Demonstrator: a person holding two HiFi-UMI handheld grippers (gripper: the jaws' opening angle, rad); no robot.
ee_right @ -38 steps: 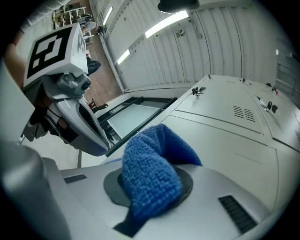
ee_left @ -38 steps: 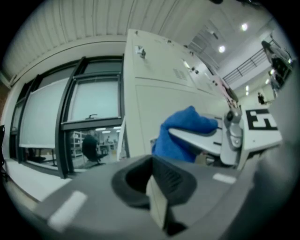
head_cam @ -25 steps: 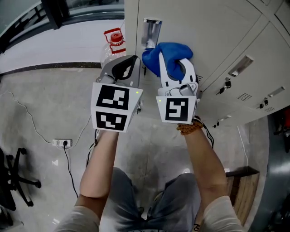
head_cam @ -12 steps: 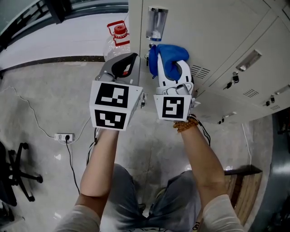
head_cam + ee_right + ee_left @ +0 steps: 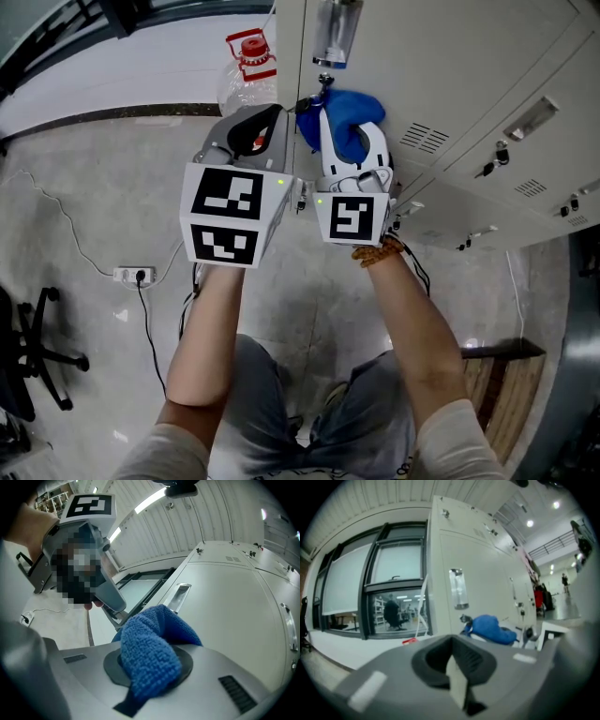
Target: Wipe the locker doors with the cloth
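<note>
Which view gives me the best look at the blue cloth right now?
The right gripper view: the blue cloth fills the middle, clamped in the right gripper, weave visible. The head view shows it as a small bunch by the locker door; the left gripper view shows a distant blue lump.

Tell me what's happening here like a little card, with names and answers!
Place: in front of pale grey lockers
Right gripper: fingers shut on the blue cloth
Cloth spot: low on a locker door, near its left edge
Left gripper: fingers shut, holding nothing
On the floor: clear bottle with a red cap, power strip
</note>
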